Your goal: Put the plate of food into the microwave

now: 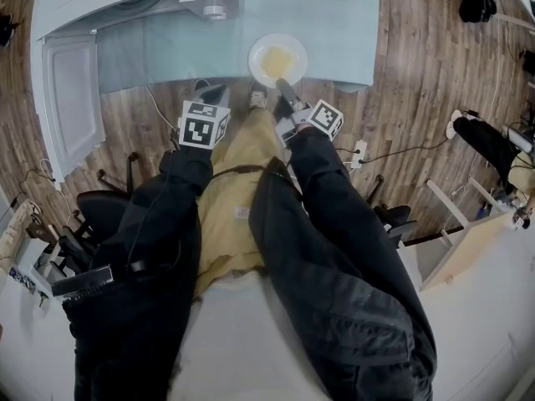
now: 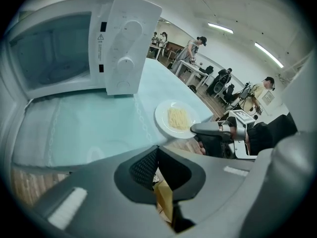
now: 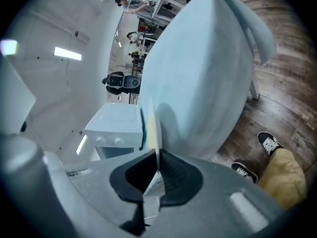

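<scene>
A white plate [image 1: 277,59] of yellow noodles sits near the front edge of the pale blue table [image 1: 334,23]. My right gripper [image 1: 282,86] is shut on the plate's near rim. In the right gripper view the plate [image 3: 156,128] runs edge-on between the jaws of that gripper [image 3: 157,165]. The white microwave [image 1: 125,15] stands at the table's left with its door [image 1: 71,98] swung open. In the left gripper view its cavity [image 2: 54,48] faces me. My left gripper [image 1: 209,92] hangs at the table's front edge, left of the plate, shut on nothing.
Black office chairs [image 1: 100,207] stand on the wooden floor at the left. A power strip and cable [image 1: 359,153] lie on the floor at the right. People work at desks [image 2: 198,58] far behind the table.
</scene>
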`<state>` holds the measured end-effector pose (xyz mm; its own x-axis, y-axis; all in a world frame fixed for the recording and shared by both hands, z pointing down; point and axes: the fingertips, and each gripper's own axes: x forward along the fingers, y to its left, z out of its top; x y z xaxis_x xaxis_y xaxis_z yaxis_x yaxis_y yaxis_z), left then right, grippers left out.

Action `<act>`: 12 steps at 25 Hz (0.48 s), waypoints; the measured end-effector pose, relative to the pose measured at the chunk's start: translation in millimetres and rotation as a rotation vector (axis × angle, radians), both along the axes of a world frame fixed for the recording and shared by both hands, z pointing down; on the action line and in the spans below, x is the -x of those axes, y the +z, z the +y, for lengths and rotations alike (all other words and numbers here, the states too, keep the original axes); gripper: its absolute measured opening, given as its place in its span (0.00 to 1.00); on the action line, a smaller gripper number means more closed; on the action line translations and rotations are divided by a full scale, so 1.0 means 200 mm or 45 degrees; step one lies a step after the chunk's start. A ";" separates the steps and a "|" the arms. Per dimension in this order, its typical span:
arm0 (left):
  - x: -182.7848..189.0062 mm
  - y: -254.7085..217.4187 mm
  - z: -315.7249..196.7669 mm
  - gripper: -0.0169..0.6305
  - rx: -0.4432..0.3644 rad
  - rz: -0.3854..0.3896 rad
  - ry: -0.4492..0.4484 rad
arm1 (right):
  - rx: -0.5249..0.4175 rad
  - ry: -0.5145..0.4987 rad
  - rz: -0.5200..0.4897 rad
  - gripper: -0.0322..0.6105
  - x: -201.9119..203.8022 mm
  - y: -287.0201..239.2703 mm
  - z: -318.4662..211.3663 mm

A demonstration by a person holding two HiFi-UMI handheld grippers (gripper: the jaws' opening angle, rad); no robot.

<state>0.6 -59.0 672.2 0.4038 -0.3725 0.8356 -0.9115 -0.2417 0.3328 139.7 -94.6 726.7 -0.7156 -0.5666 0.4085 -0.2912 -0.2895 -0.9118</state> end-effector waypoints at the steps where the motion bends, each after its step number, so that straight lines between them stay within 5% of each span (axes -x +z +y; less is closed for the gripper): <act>1: 0.01 0.00 0.00 0.02 -0.003 0.004 -0.006 | -0.014 -0.014 -0.005 0.07 0.01 -0.01 0.00; 12: 0.18 -0.03 0.01 0.02 -0.026 0.023 -0.110 | -0.083 -0.235 -0.031 0.07 0.28 -0.09 0.04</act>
